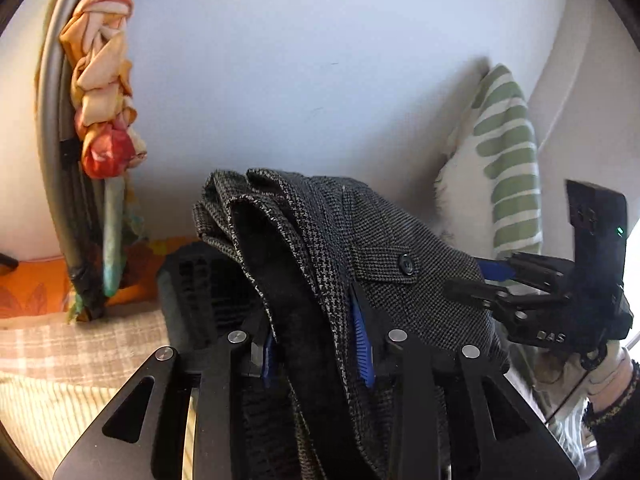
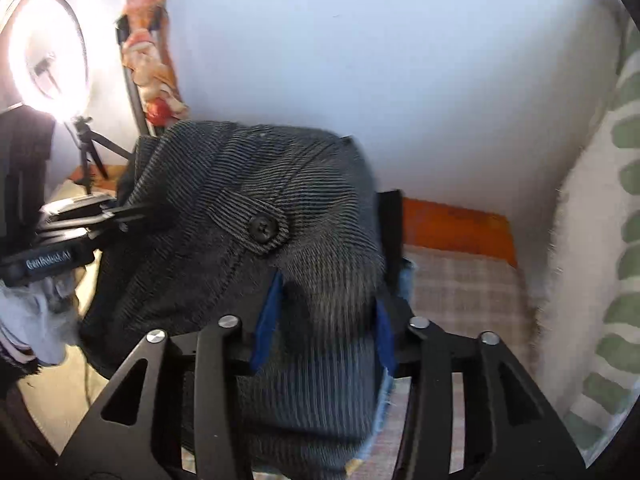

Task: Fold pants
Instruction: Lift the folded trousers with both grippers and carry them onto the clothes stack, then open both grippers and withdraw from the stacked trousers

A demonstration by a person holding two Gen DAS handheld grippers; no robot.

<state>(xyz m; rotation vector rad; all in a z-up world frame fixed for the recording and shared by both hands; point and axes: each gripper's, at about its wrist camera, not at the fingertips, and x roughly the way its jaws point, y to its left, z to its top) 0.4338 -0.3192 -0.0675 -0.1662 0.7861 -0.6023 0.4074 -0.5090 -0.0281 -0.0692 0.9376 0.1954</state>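
Observation:
The grey houndstooth pants (image 1: 360, 248) are bunched and lifted in the air, a black button (image 1: 406, 263) showing on a pocket flap. My left gripper (image 1: 320, 356) is shut on a thick fold of them between its blue pads. My right gripper (image 2: 324, 328) is also shut on the pants (image 2: 248, 208), which drape over its fingers, the button (image 2: 262, 227) near the middle. In the left wrist view the right gripper (image 1: 472, 284) reaches in from the right and touches the cloth. In the right wrist view the left gripper (image 2: 132, 216) holds the cloth's left side.
A white wall fills the background. A green-striped white pillow (image 1: 504, 168) stands at the right, also in the right wrist view (image 2: 592, 280). A checked bed cover (image 2: 460, 288) lies below. A knotted orange cloth (image 1: 104, 92) hangs on a pole at left. A ring light (image 2: 48, 60) on a tripod glows at far left.

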